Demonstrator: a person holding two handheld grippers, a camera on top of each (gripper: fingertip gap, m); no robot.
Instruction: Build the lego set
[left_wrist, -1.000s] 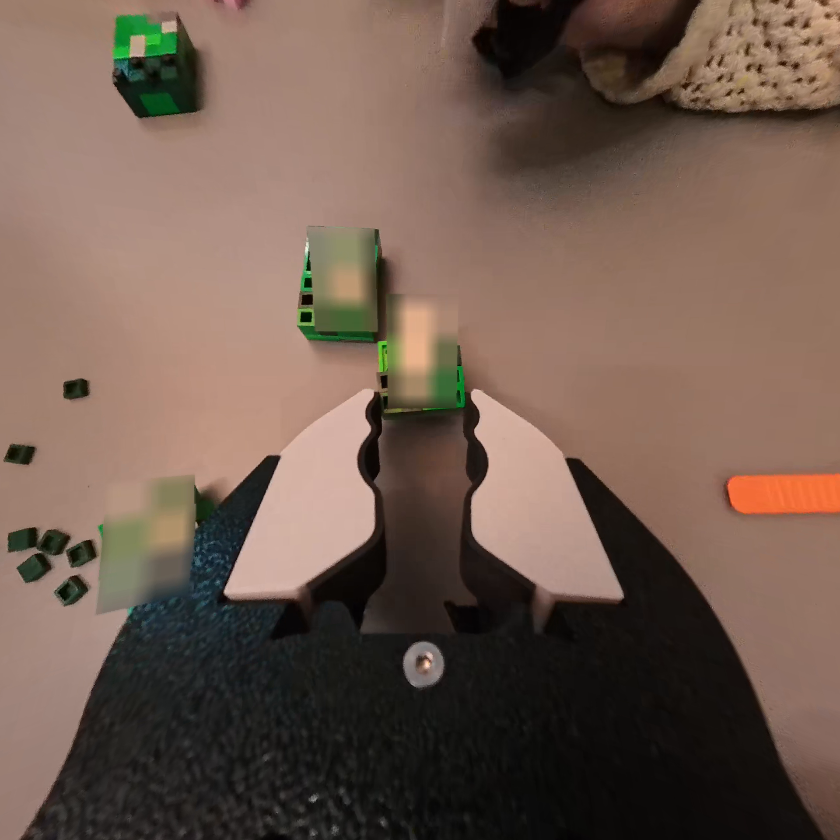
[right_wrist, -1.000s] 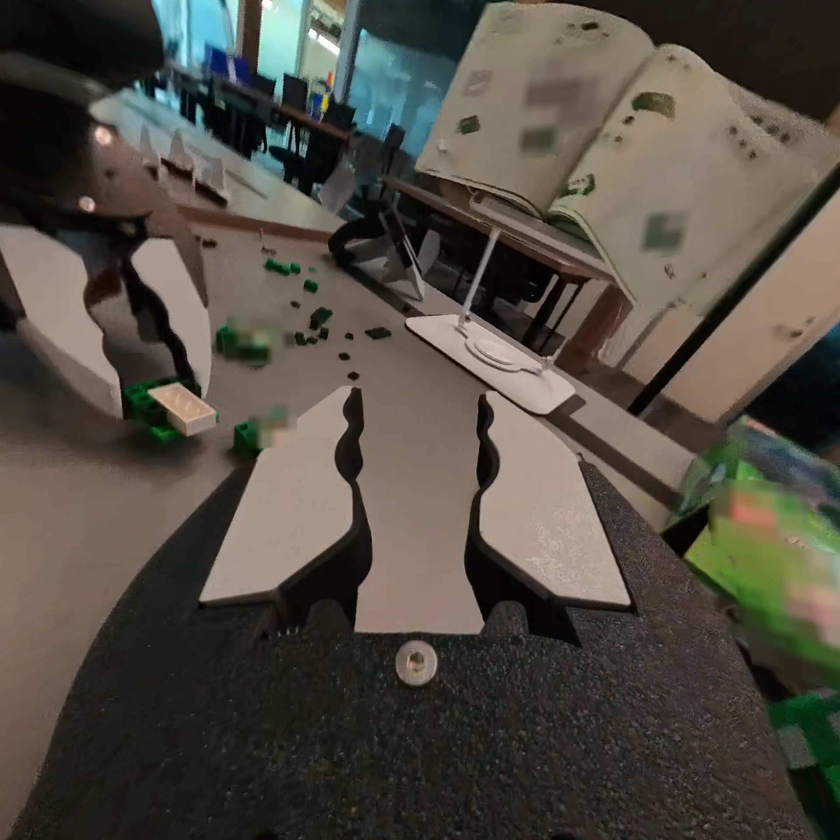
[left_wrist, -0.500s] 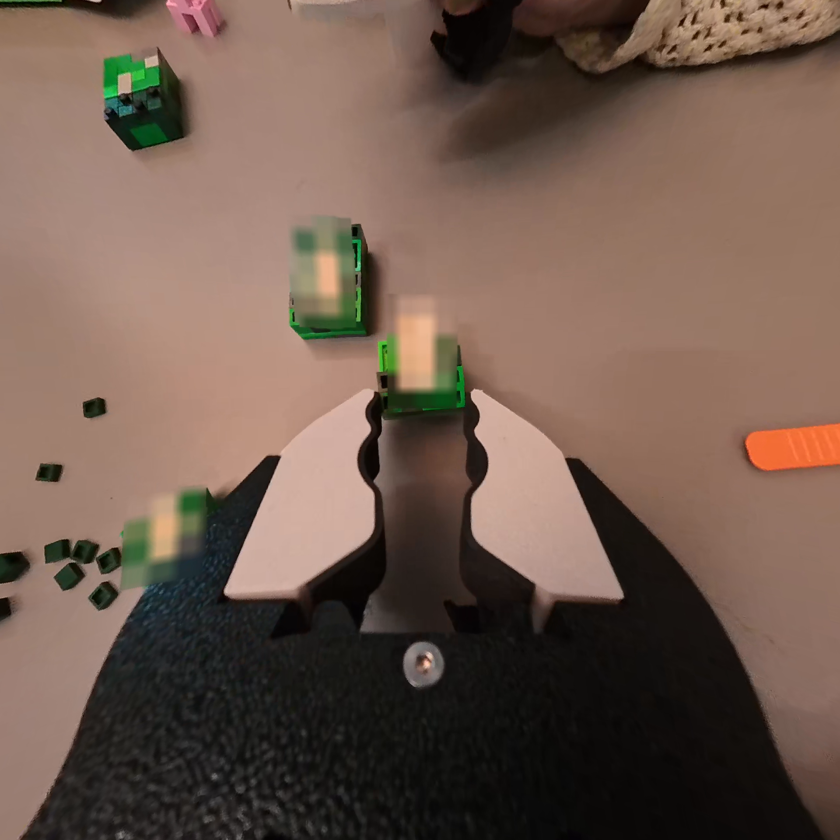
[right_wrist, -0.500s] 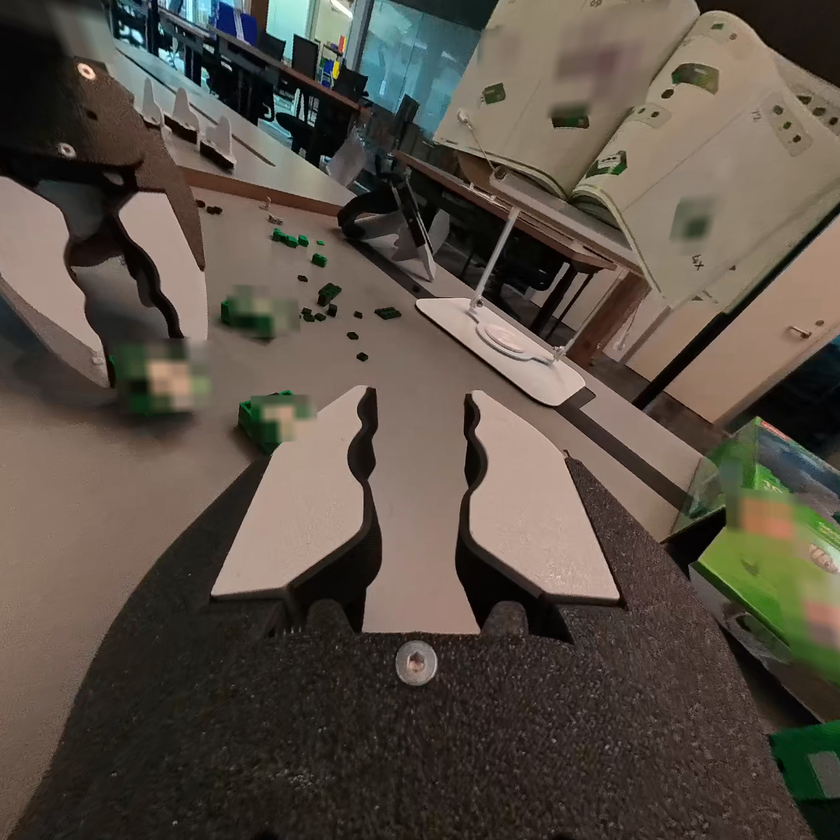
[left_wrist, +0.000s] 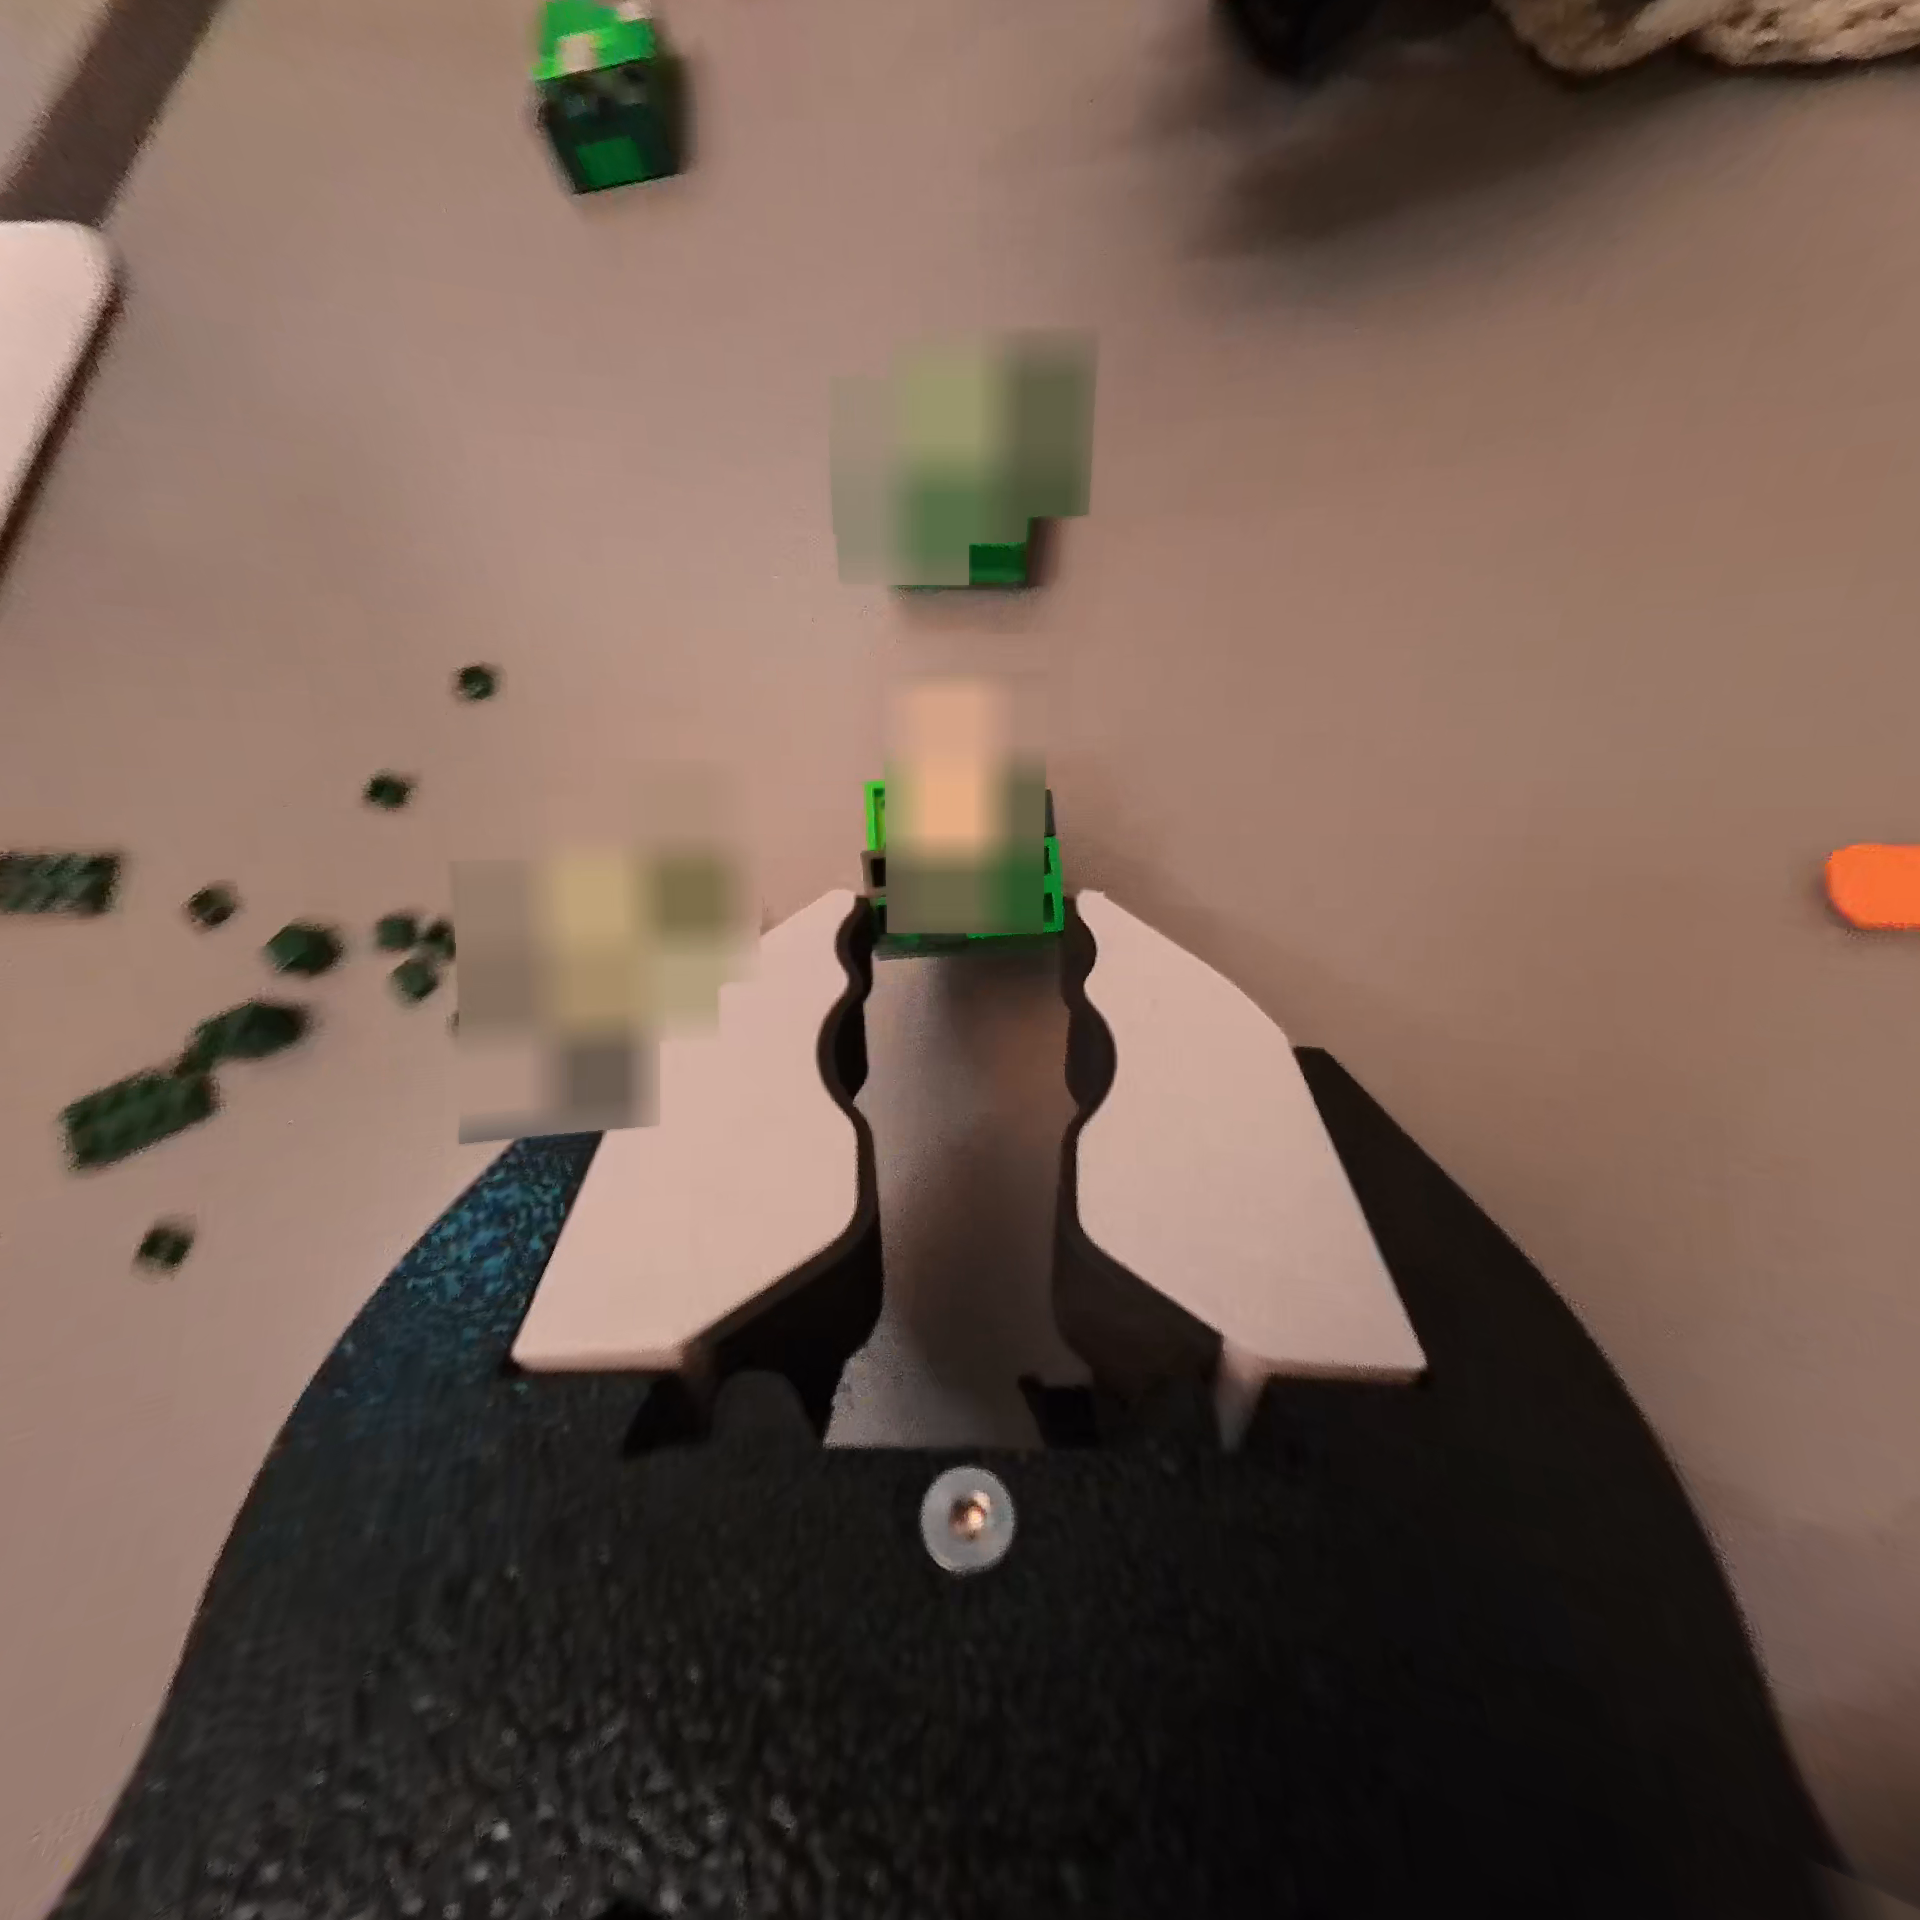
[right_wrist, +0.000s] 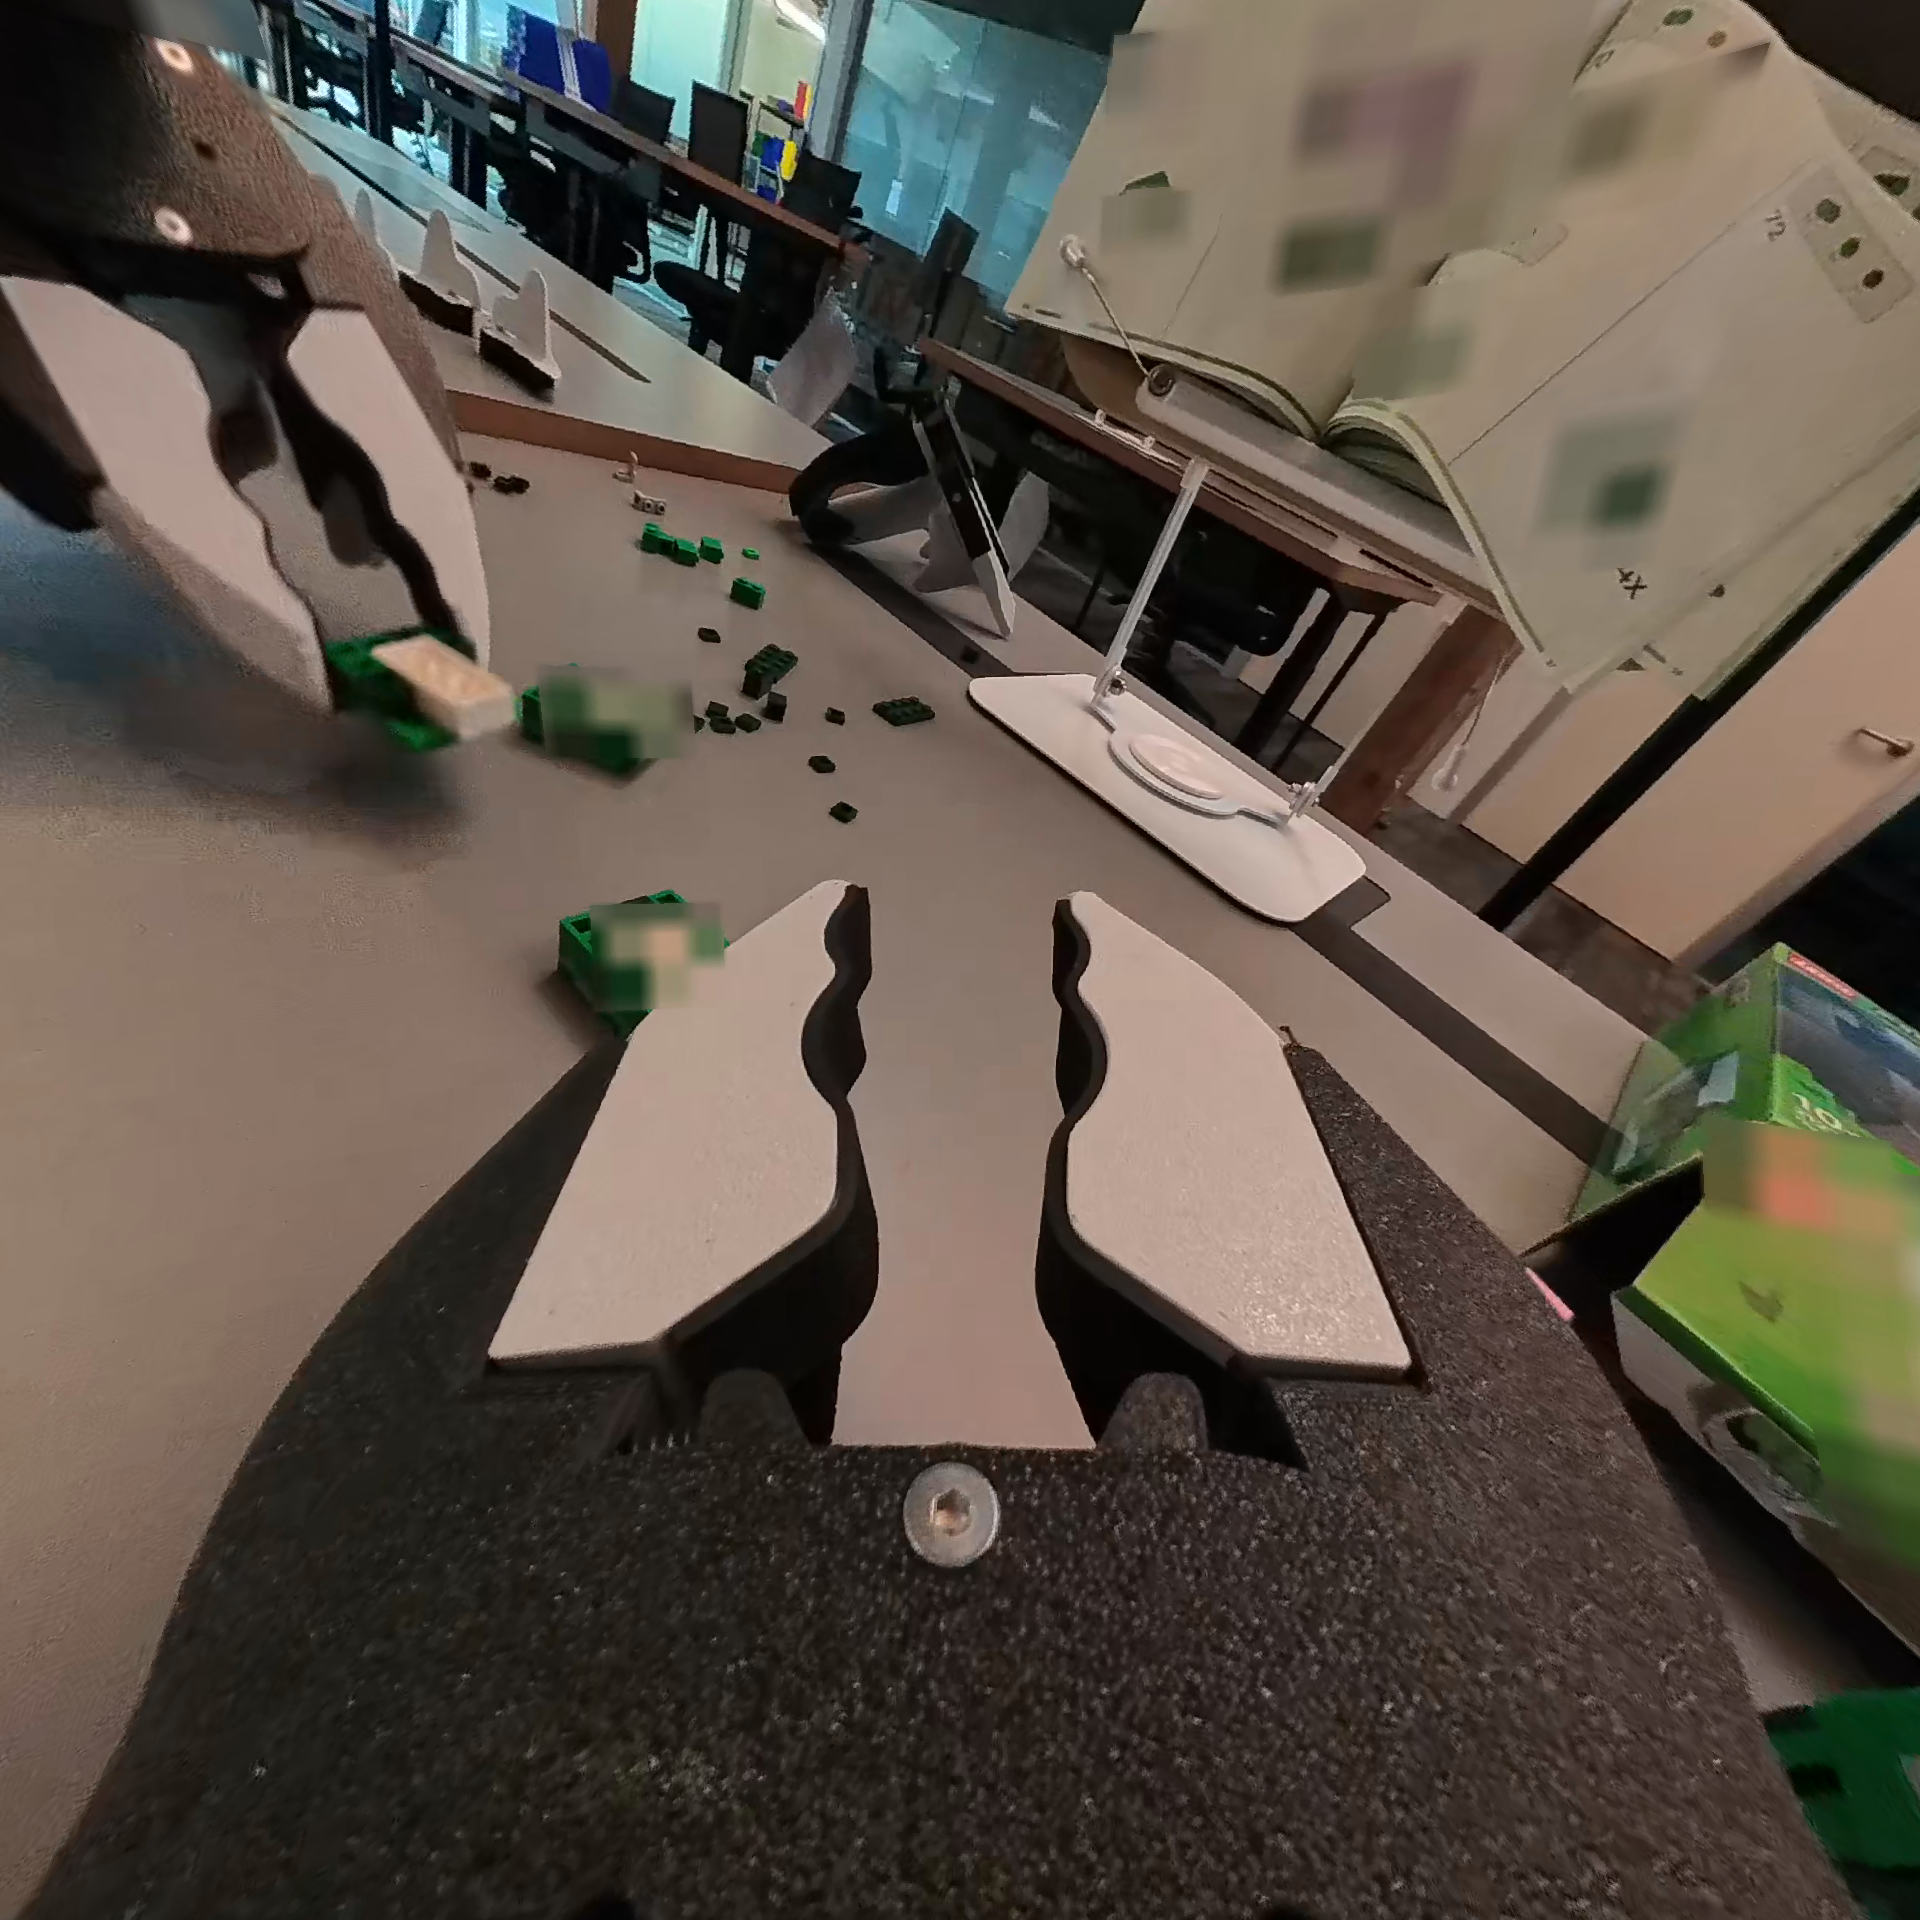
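My left gripper (left_wrist: 961, 906) is shut on a small green lego block with a pale plate on top (left_wrist: 966, 862), pinched at the fingertips. The right wrist view shows that gripper (right_wrist: 400, 639) holding the block (right_wrist: 436, 691) just above the grey table (right_wrist: 208, 987). A second green assembly (left_wrist: 961, 468) lies just ahead of it, and a third (left_wrist: 603, 935) by its left finger. My right gripper (right_wrist: 956, 904) is open and empty, low over the table, with a green assembly (right_wrist: 634, 961) beside its left fingertip.
Several small dark green pieces (left_wrist: 249, 1029) are scattered to the left. A green cube build (left_wrist: 608, 104) stands far ahead, an orange tool (left_wrist: 1870, 883) at the right edge. An open instruction book (right_wrist: 1507, 260) on a white stand (right_wrist: 1174, 779) and green boxes (right_wrist: 1787, 1299) are to the right. The left gripper's tips are roughly 20 cm from the right gripper's.
My left gripper has carried the block to the left, nearer the scattered small pieces; the loose assembly now sits farther ahead. The right gripper's jaws have narrowed a little but stay open.
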